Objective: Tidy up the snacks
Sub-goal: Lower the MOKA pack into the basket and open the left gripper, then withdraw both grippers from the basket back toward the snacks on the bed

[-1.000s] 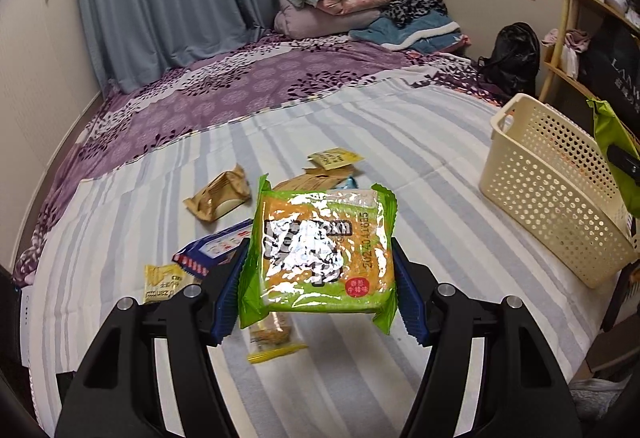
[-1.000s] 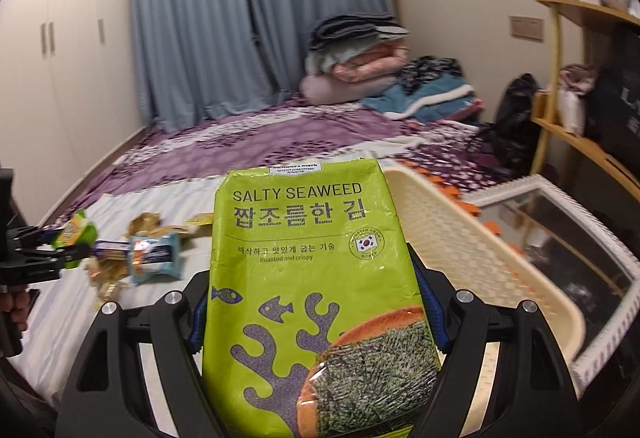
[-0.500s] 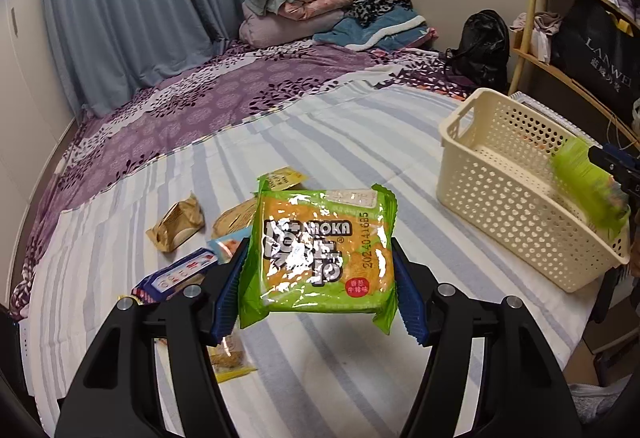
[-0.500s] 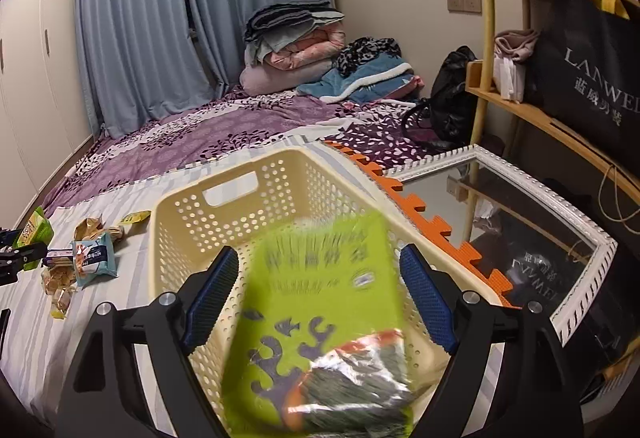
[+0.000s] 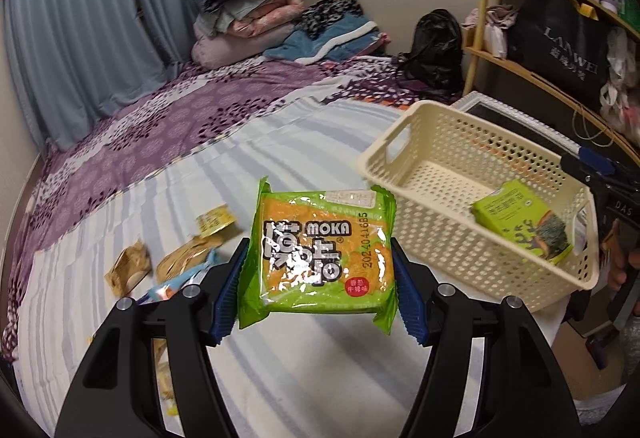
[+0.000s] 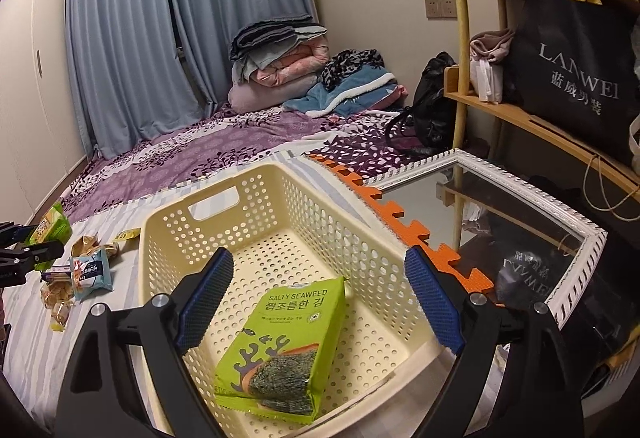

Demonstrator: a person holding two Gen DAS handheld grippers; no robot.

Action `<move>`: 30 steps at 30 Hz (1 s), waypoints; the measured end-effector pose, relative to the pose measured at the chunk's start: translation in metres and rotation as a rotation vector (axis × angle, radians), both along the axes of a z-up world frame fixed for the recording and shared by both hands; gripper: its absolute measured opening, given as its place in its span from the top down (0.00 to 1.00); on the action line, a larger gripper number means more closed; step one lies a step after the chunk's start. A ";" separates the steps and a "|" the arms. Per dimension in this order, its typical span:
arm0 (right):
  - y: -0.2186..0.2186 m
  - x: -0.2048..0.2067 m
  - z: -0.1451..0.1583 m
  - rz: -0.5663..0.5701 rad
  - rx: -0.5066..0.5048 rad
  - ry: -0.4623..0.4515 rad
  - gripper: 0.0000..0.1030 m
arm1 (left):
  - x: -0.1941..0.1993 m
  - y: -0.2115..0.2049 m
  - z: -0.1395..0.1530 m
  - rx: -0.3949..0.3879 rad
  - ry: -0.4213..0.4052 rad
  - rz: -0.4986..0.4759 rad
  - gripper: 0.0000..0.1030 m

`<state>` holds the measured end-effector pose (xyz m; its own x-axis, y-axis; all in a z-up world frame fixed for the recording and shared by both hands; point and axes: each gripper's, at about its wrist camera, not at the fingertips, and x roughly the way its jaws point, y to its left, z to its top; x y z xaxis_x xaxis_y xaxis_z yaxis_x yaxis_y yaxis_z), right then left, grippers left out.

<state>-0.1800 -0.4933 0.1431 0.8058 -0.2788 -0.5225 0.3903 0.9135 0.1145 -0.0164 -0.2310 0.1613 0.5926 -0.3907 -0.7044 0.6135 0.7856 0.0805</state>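
Your left tongs [image 5: 318, 284] are clenched on the green MOKA packet [image 5: 320, 252], pinched by its two side edges so it faces up and rides level above the striped bed [image 5: 320, 370], short of the cream basket [image 5: 460, 238] to its right. Your right tongs [image 6: 318, 302] hang released over that basket, jaws spread wide with nothing between them; the seaweed pack [image 6: 286, 348] lies flat on the basket floor beneath them, at the near end, which leaves the far end free for the next packet. Farther left, the loose snacks [image 5: 176, 266] wait in a cluster on the bed. Several of them are partly hidden behind your left tongs, and their labels are too small to read. Folded bedding [image 6: 280, 66] sits at the far wall.
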 end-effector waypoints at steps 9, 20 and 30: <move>-0.006 -0.017 0.002 -0.034 -0.003 -0.017 0.16 | -0.005 -0.062 0.000 -0.040 0.032 -0.137 0.35; -0.007 -0.026 -0.002 -0.056 0.021 -0.024 0.15 | -0.004 -0.112 0.003 -0.088 0.019 -0.221 0.07; -0.004 -0.023 0.001 -0.057 0.027 -0.034 0.11 | 0.005 -0.096 0.003 -0.080 0.026 -0.152 0.04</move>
